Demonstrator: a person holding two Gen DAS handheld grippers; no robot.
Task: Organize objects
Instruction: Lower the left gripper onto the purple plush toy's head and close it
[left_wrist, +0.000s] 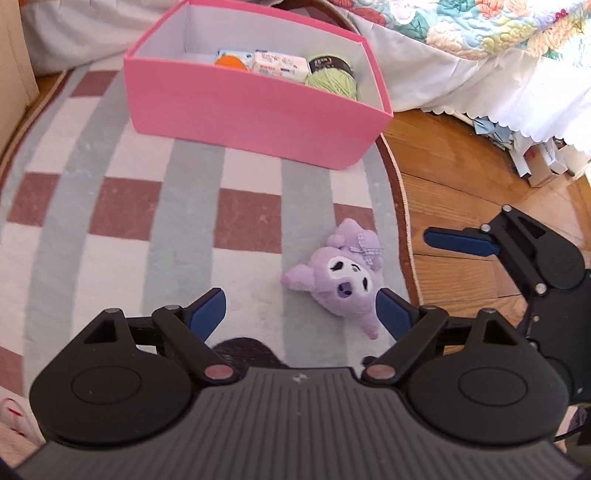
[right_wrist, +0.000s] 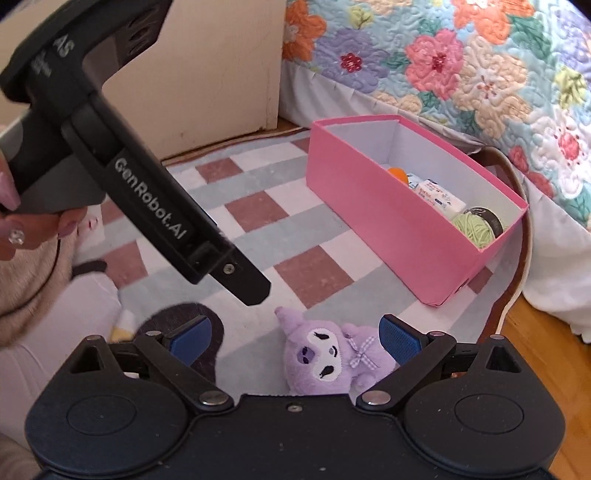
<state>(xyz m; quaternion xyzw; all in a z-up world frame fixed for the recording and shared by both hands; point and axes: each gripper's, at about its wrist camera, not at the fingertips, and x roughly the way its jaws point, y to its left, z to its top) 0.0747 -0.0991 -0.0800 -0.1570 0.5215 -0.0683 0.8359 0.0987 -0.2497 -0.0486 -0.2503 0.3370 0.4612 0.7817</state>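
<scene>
Nearby, we see pink box (left_wrist: 236, 107) on checked rug (left_wrist: 110, 221), yarn (left_wrist: 334, 79) inside, quilted bed (right_wrist: 461, 62) behind. Purple plush (right_wrist: 332, 363) lies between our spread, empty right tool (right_wrist: 295, 338) pads; left tool (left_wrist: 301, 314) spread, angled down.

The checked rug (left_wrist: 110, 221) is bare at left. The tall pink cardboard box (left_wrist: 243, 110) blocks the top middle; the small purple plush toy (left_wrist: 340, 280) lies low at centre.

Soft daylight filled both views, brightest on the white bed skirt (left_wrist: 498, 92), which glared. Shadows lay faint on the rug (left_wrist: 92, 240). Fisheye bending curved the edges, and slight blur softened everything.
</scene>
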